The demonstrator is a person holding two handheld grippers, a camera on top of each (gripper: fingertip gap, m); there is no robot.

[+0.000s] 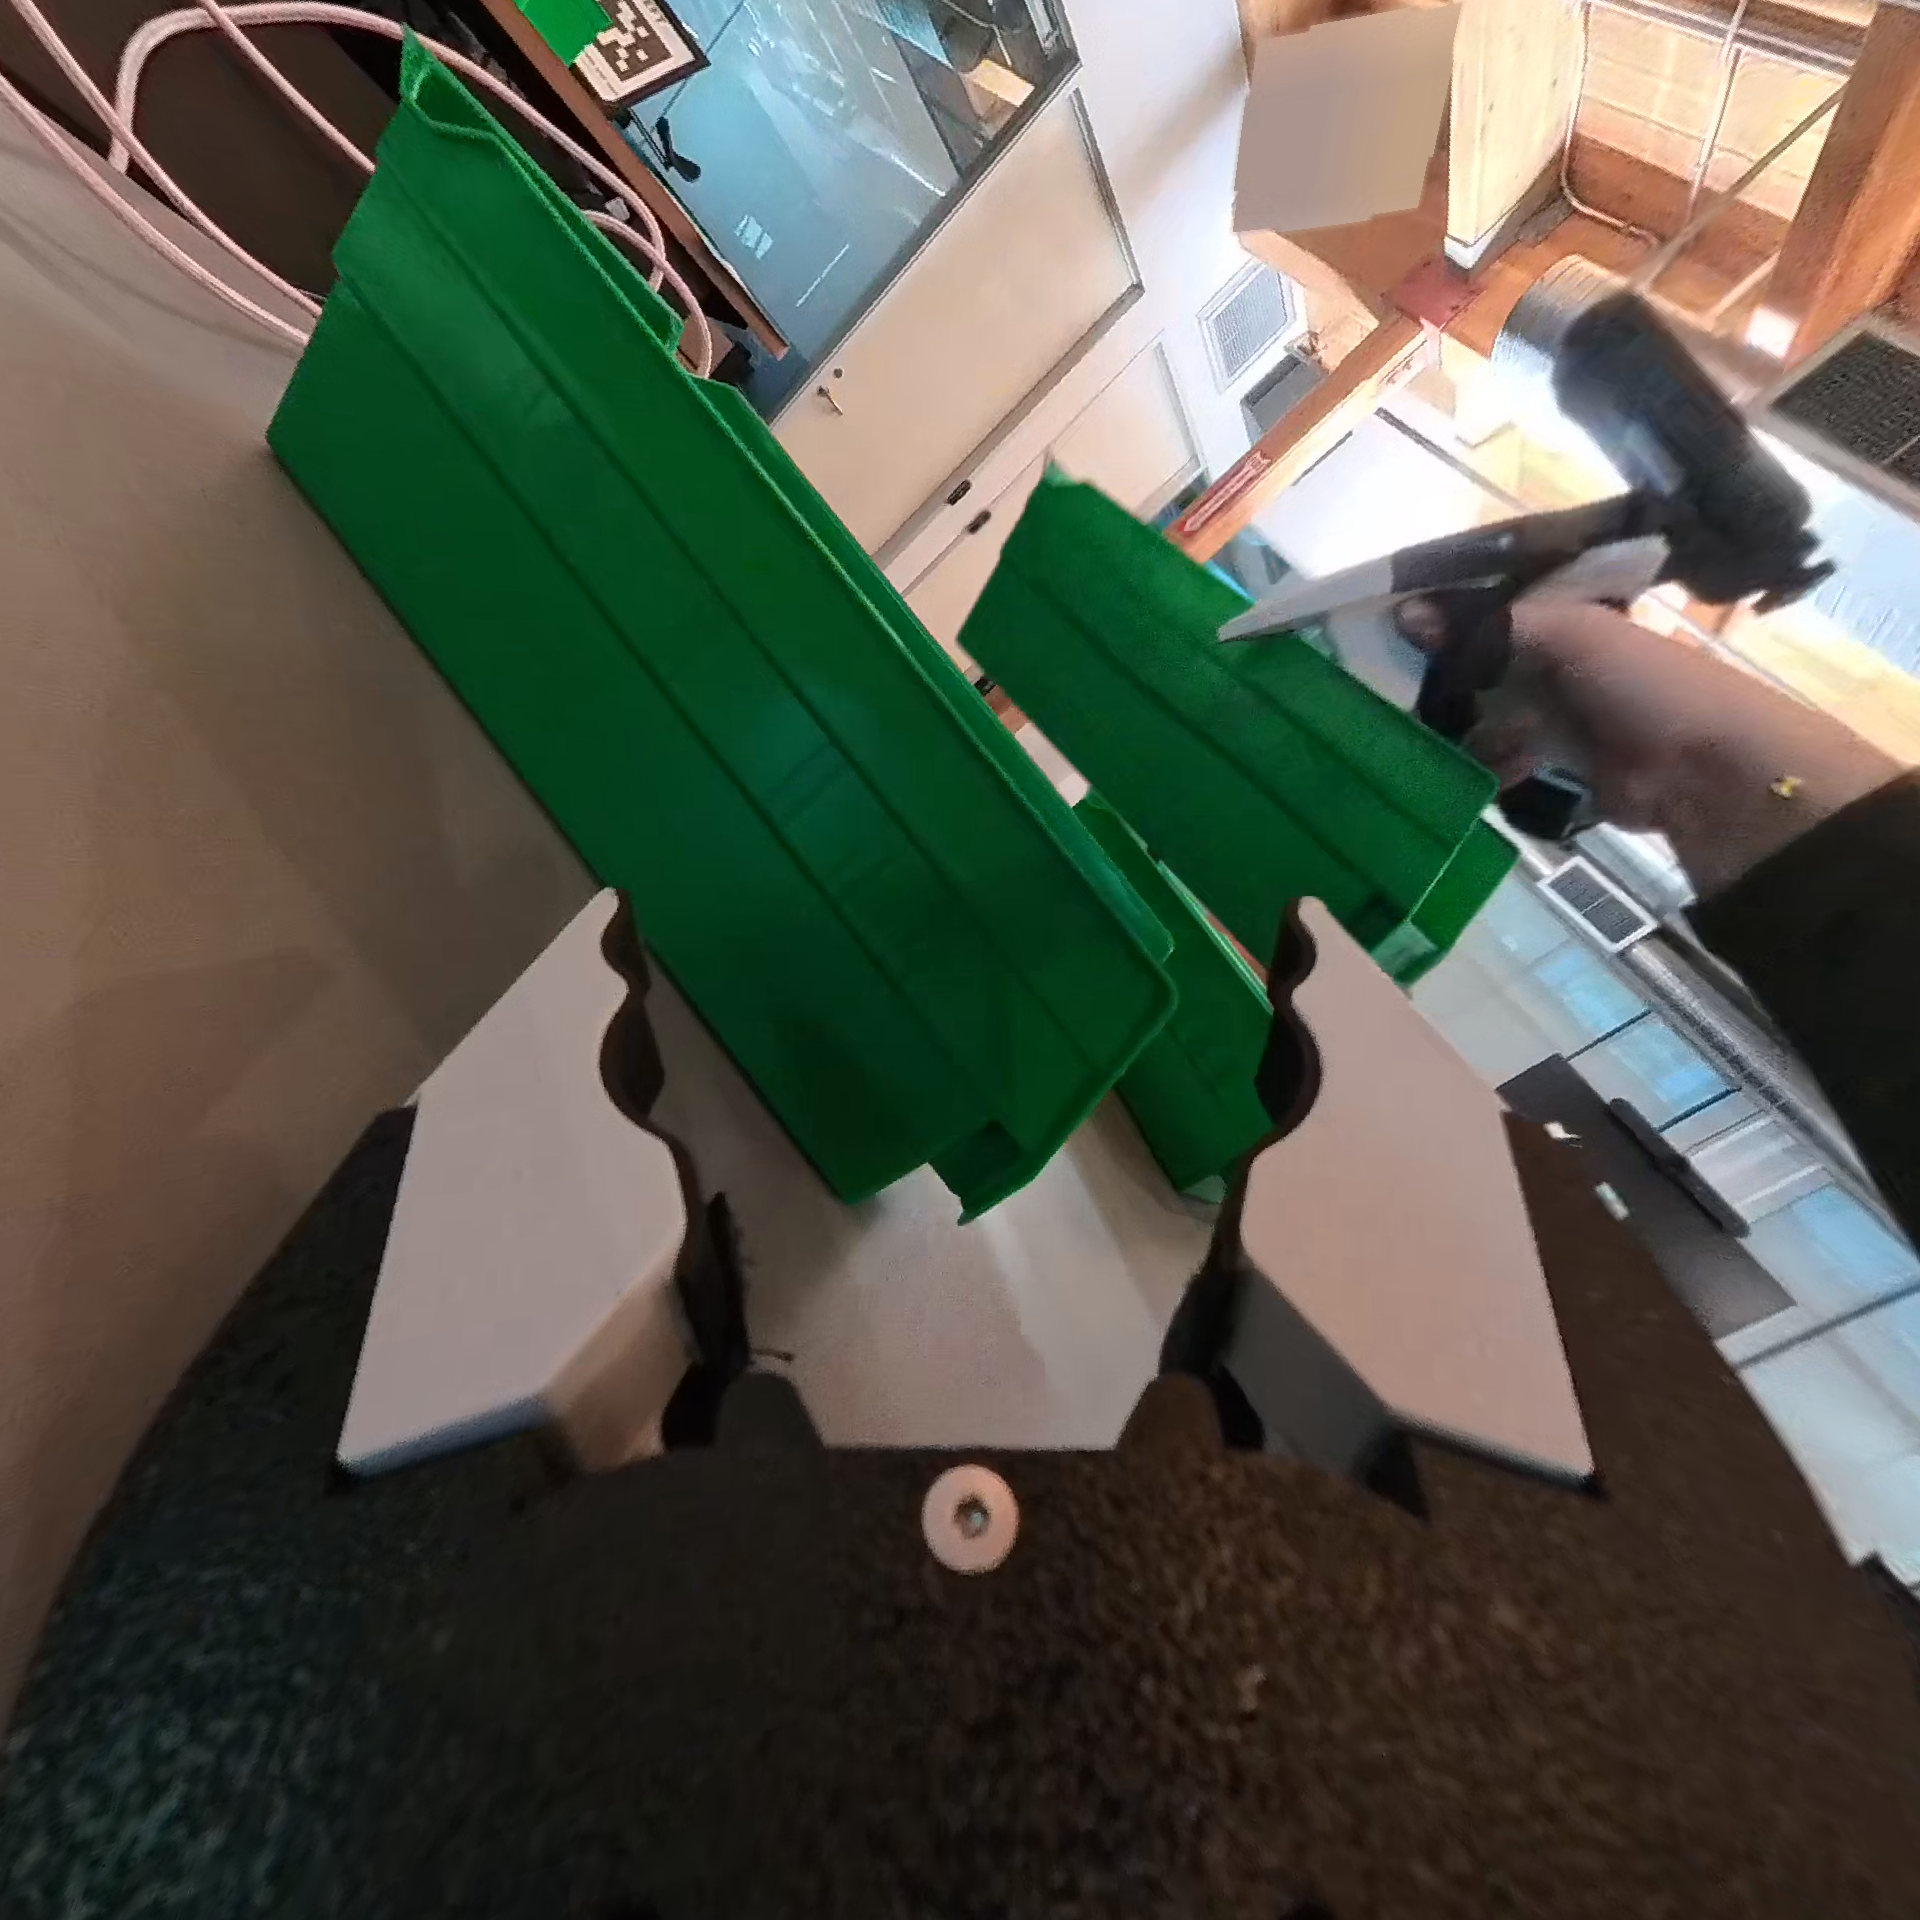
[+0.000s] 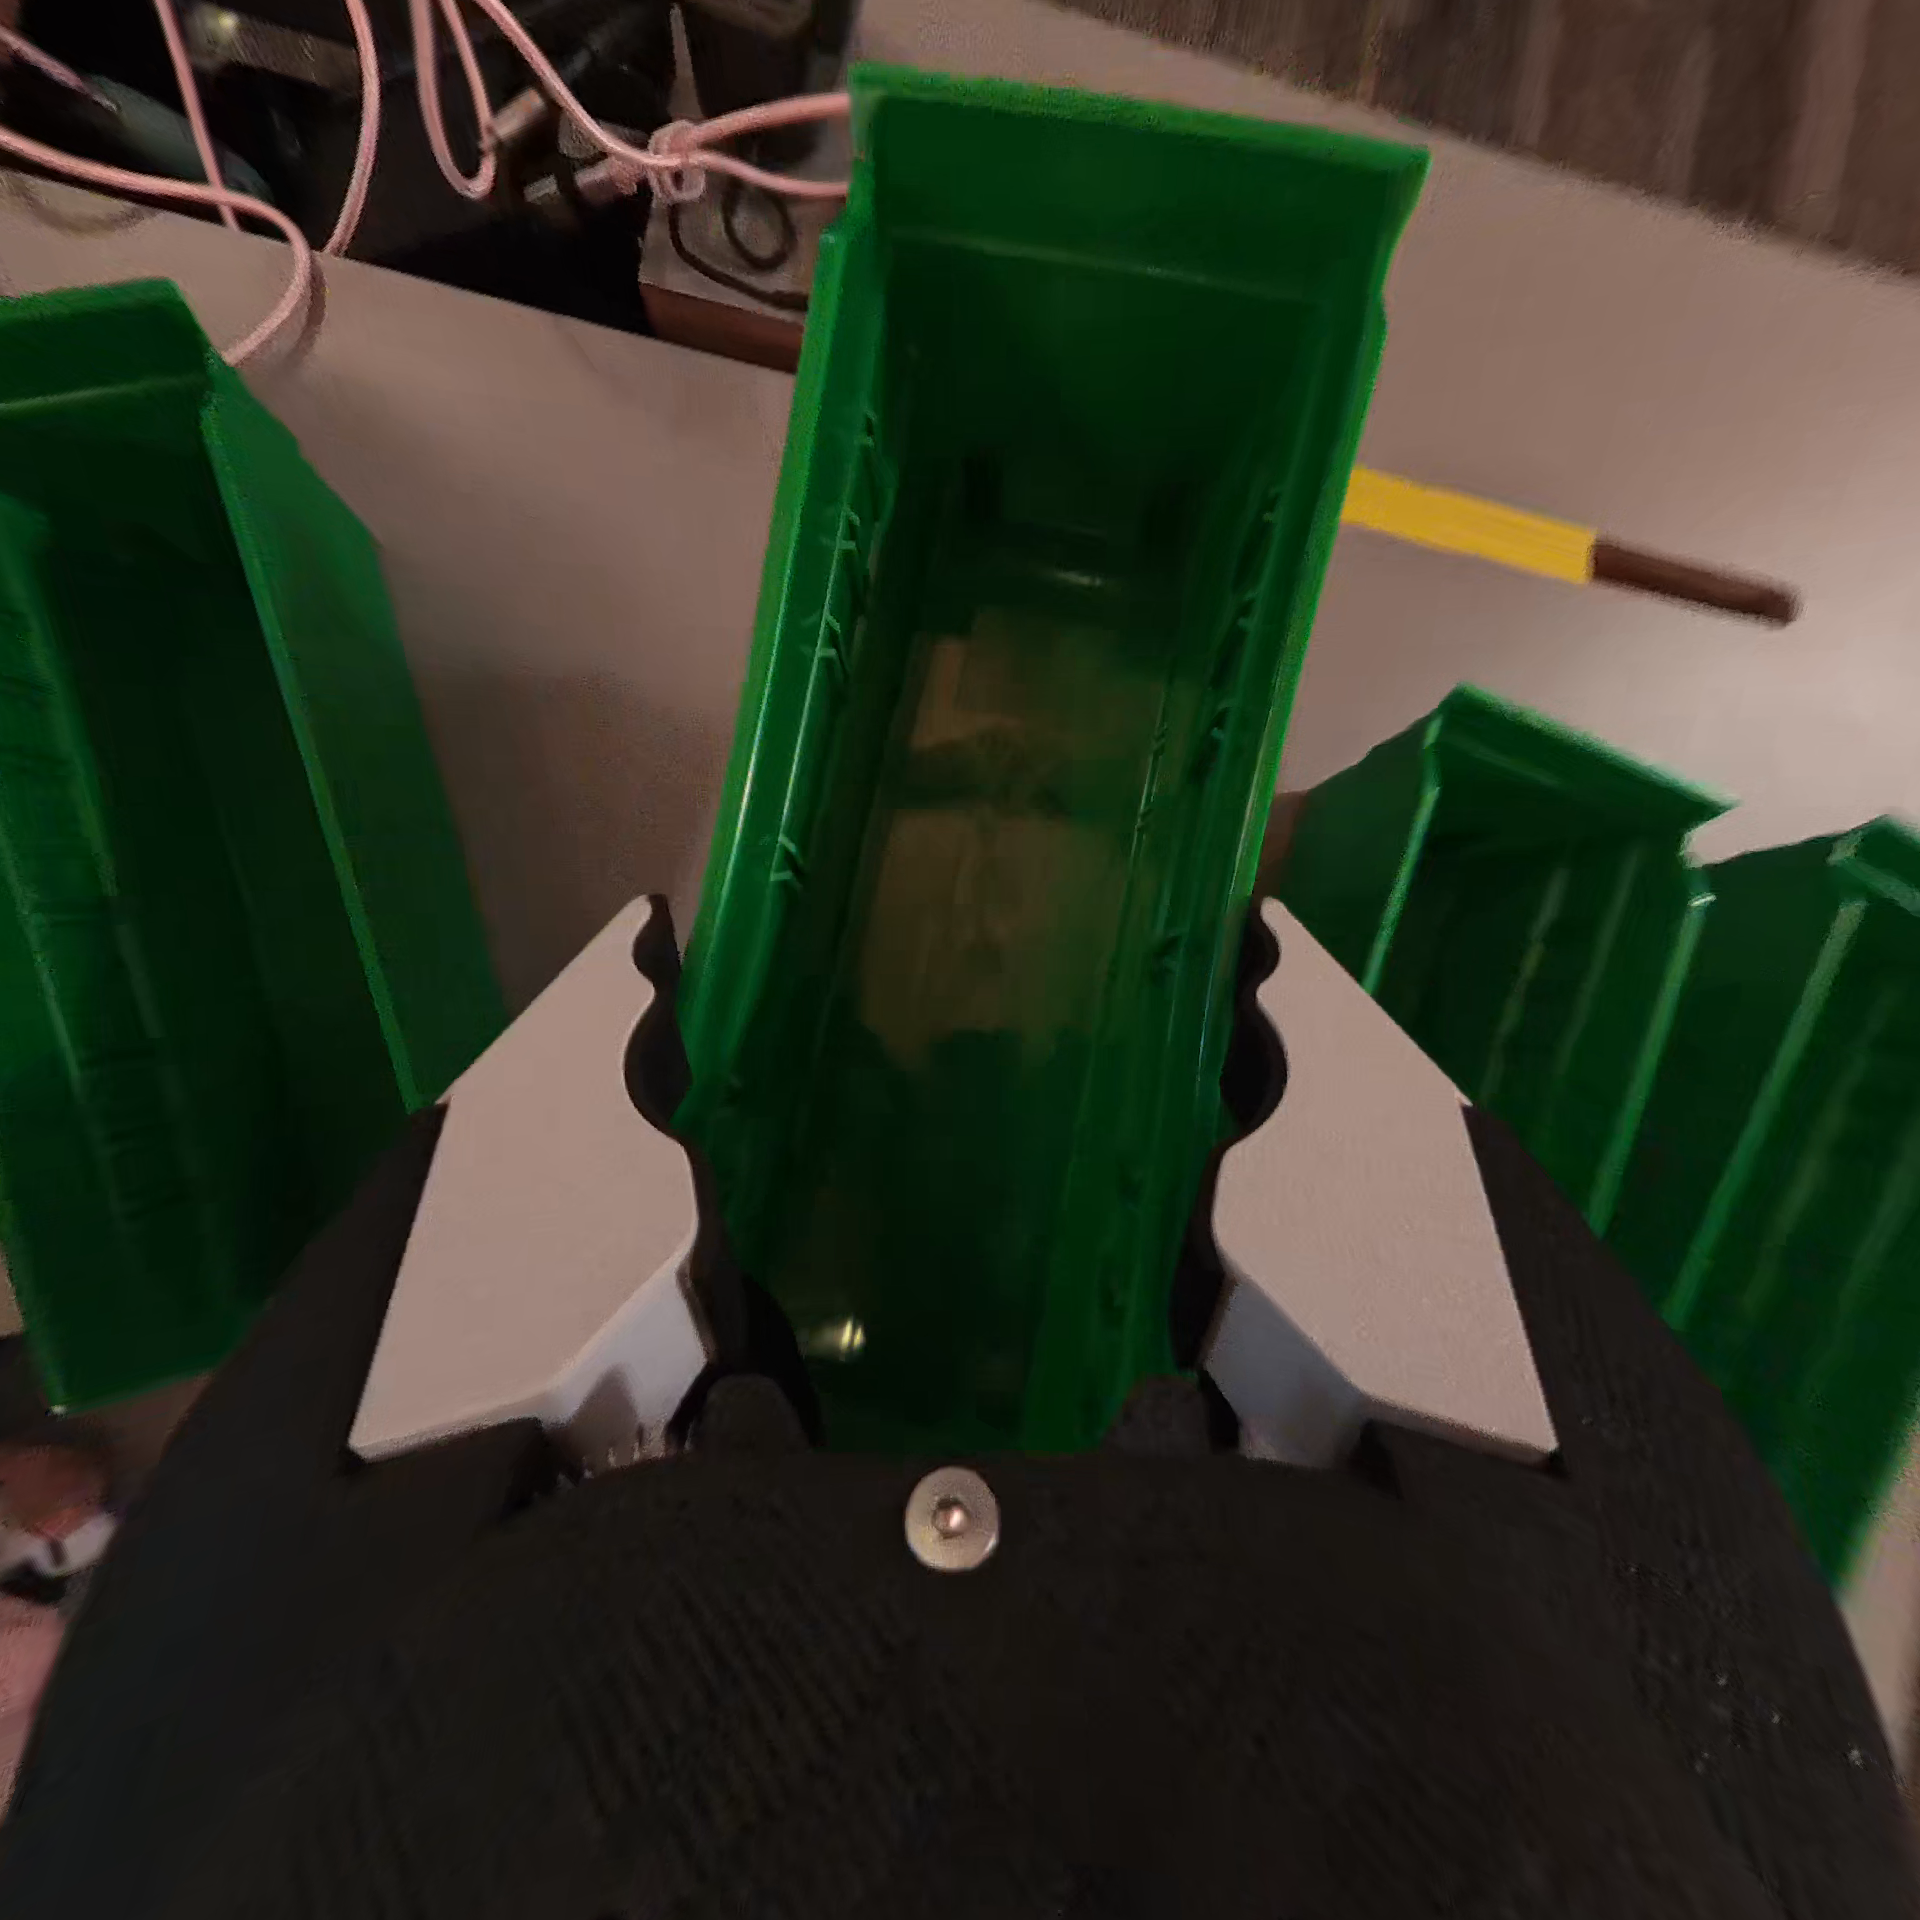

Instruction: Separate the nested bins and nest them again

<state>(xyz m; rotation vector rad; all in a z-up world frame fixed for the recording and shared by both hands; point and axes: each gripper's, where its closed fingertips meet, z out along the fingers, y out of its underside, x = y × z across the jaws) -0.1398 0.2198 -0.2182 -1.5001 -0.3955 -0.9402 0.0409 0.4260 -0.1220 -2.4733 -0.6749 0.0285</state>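
Several long green bins. In the right wrist view my right gripper (image 2: 956, 914) is shut on one green bin (image 2: 1039, 675), its fingers pressing both long walls, and holds it above the table. The left wrist view shows that bin (image 1: 1247, 727) in the air at the right, with the right gripper (image 1: 1455, 592) on it. A larger green bin (image 1: 675, 675) stands on the table (image 1: 156, 727), with another bin (image 1: 1174, 1039) just behind it. My left gripper (image 1: 956, 925) is open and empty at their near ends.
More green bins stand on the table left (image 2: 208, 831) and right (image 2: 1507, 935) of the held one. A yellow and brown stick (image 2: 1455, 530) lies beyond. Pink cords (image 2: 312, 208) hang over the table's far edge. A person's hand (image 1: 1662, 748) holds the right gripper.
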